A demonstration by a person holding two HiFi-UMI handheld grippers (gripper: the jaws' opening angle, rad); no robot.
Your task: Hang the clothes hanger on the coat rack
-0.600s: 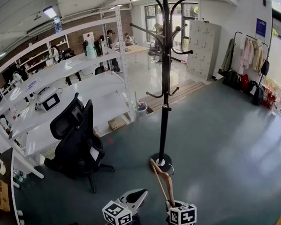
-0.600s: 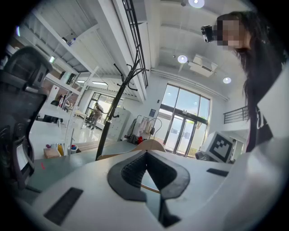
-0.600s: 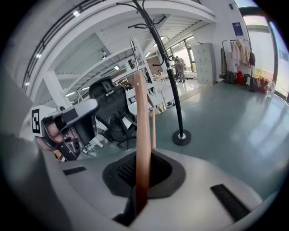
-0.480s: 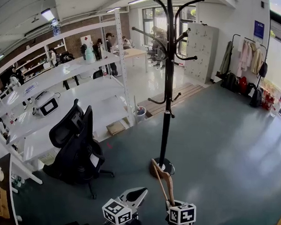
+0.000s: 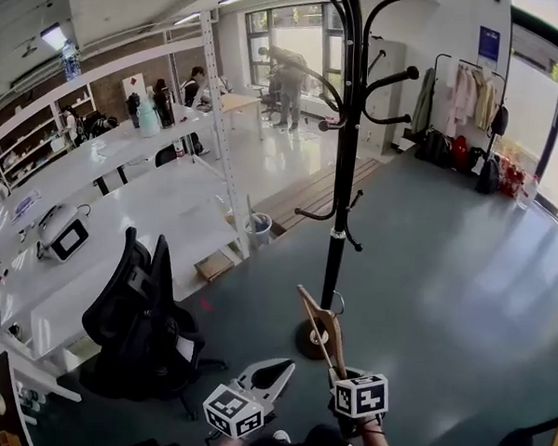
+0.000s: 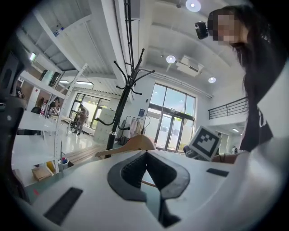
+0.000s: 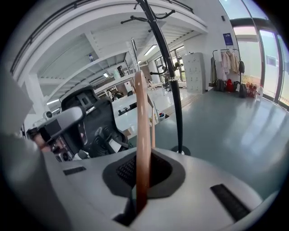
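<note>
A black coat rack (image 5: 342,174) with curved hooks stands on a round base (image 5: 303,340) on the grey floor just ahead of me. My right gripper (image 5: 338,372) is shut on a wooden clothes hanger (image 5: 318,327), which sticks up and forward, its top in front of the rack's base. In the right gripper view the hanger (image 7: 141,122) runs upright between the pads, with the rack's pole (image 7: 169,76) behind it. My left gripper (image 5: 283,368) is level beside it, jaws shut with nothing in them. The left gripper view shows the hanger (image 6: 131,145) and the rack (image 6: 118,113).
A black office chair (image 5: 143,322) stands to the left, by long white shelving and benches (image 5: 122,191). A clothes rail with garments and bags (image 5: 463,96) is at the far right wall. People stand at the back near the windows (image 5: 288,78).
The view has moved nearer the coat rack, which now looms larger. The hanger in my right gripper has risen a little towards the rack's base. Both grippers keep their places at the bottom.
</note>
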